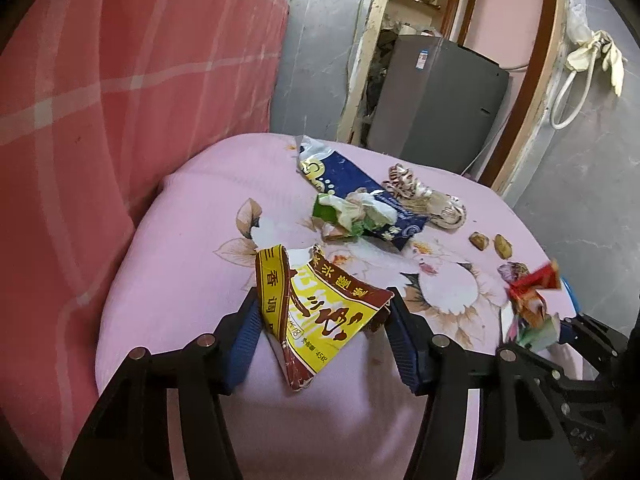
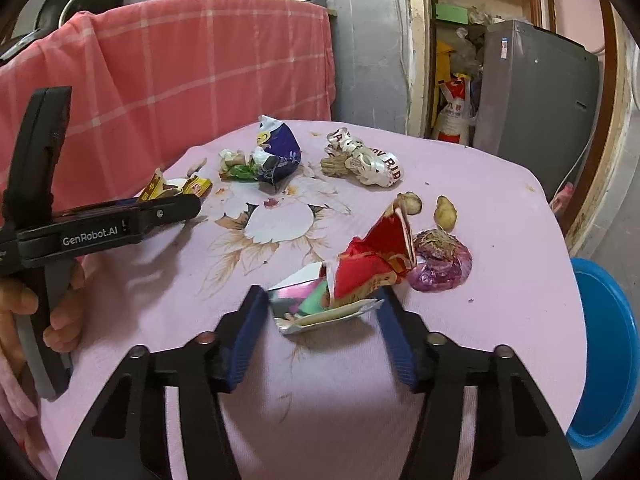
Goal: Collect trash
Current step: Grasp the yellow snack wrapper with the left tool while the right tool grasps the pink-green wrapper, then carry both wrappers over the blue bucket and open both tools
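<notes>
Left wrist view: left gripper [image 1: 320, 320] is set low over a table covered w/ a pink floral cloth [image 1: 192, 264]. A torn yellow seasoning packet [image 1: 316, 312] is pinched between the blue pads [image 1: 244, 344]; both pads are seen touching its edges, packet crumpled and tilted. Further back a blue snack bag [image 1: 360, 188] is laid w/ a crumpled green wrapper [image 1: 344, 212] resting on it. Just beside these, to the right, a white printed ribbon [image 1: 424, 196] is bunched. Two small brown scraps [image 1: 492, 242] are placed near the right edge. At far right, the right gripper [image 1: 560, 328] is partly visible w/ a red wrapper [image 1: 536, 280] at its tip. A red checked cloth [image 1: 120, 80] is hung on the left; a grey appliance [image 1: 436, 96] stands behind the table.

Right wrist view: right gripper [image 2: 324, 312] is pointed down at the red wrapper [image 2: 372, 260] and a silver foil wrapper [image 2: 316, 304], both located between the pads [image 2: 248, 344]. Foil ends are seen against both pads, i.e. pinched. A purple onion skin [image 2: 444, 260] is found just beside the red wrapper. The left gripper [image 2: 176, 208] is shown at left, held by a hand [image 2: 44, 312], yellow packet [image 2: 176, 188] at its tip. A blue basin [image 2: 604, 352] is positioned off the table's right edge, lower down.
</notes>
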Tool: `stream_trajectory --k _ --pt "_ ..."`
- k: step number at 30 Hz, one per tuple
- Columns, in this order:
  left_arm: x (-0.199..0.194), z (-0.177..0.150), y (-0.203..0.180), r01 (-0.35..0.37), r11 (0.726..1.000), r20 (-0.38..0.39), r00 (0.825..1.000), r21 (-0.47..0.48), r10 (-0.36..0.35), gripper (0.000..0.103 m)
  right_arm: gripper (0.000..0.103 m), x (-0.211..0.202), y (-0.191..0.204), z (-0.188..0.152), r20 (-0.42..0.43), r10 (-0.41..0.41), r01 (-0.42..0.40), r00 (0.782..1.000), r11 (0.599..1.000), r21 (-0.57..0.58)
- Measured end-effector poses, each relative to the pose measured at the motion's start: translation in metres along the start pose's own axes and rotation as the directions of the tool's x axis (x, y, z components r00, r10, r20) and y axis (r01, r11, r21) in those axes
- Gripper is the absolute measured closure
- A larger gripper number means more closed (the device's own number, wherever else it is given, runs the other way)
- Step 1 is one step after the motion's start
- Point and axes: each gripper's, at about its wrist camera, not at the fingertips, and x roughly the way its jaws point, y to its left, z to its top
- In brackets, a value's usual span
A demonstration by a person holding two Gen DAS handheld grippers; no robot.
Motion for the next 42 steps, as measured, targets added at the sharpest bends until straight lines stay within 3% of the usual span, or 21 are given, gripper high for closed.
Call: stream_trajectory --k 9,20,24,28,34,42 --pt "-0.033 -0.02 -0.017 0.04 0.999 0.04 0.998 0.001 -0.04 0.05 0.06 -0.023 0.004 -0.01 0.039 0.041 -0.042 0.998 0.999 0.024" --pt "-0.077 -0.039 -0.05 0.074 0.997 0.176 0.981 0.024 -0.078 0.05 0.06 -0.068 0.0 -0.03 0.114 0.164 -0.175 0.98 0.98 0.096" --pt "-0.084 -0.038 -0.058 0.089 0.996 0.205 0.974 0.022 -0.092 0.05 0.06 -0.089 -0.004 -0.029 0.162 0.145 -0.16 0.976 0.984 0.083" --pt "-0.089 -0.034 -0.066 0.101 0.995 0.238 0.966 0.026 -0.104 0.05 0.06 -0.114 -0.006 -0.025 0.238 0.074 -0.089 0.968 0.994 0.055" --pt "-0.096 -0.022 -0.088 0.149 0.988 0.305 0.94 0.041 -0.155 0.049 0.06 -0.151 -0.02 -0.017 0.365 -0.039 0.023 0.93 0.999 0.049" --pt "-0.089 0.009 -0.148 0.228 0.965 0.368 0.893 0.13 -0.26 0.049 0.059 -0.195 -0.068 -0.007 0.496 -0.232 0.2 0.837 0.973 0.119"
